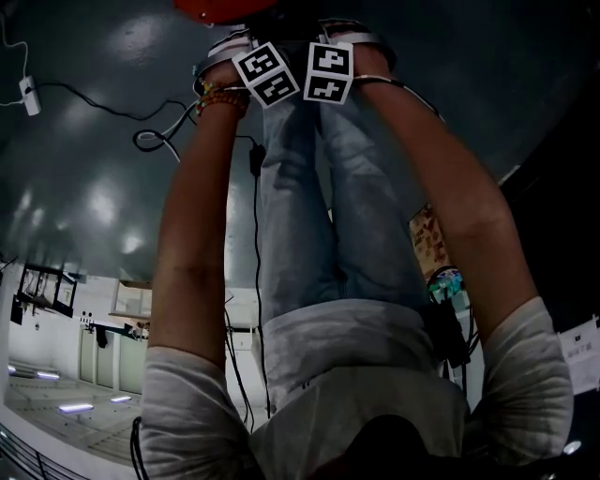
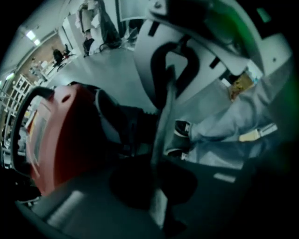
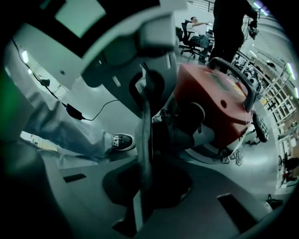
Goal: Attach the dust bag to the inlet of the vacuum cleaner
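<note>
The red vacuum cleaner lies on the grey floor just beyond both marker cubes. In the left gripper view it fills the left side; in the right gripper view it sits to the right, with its black inlet facing the jaws. A thin grey flat piece, seemingly the dust bag's collar, runs edge-on between both pairs of jaws. My left gripper and right gripper are both shut on it, side by side, close to the inlet. The bag's body is hidden.
A black cable with a white adapter trails over the floor at the left. The person's shoes stand next to the vacuum. Other people and shelving are far behind.
</note>
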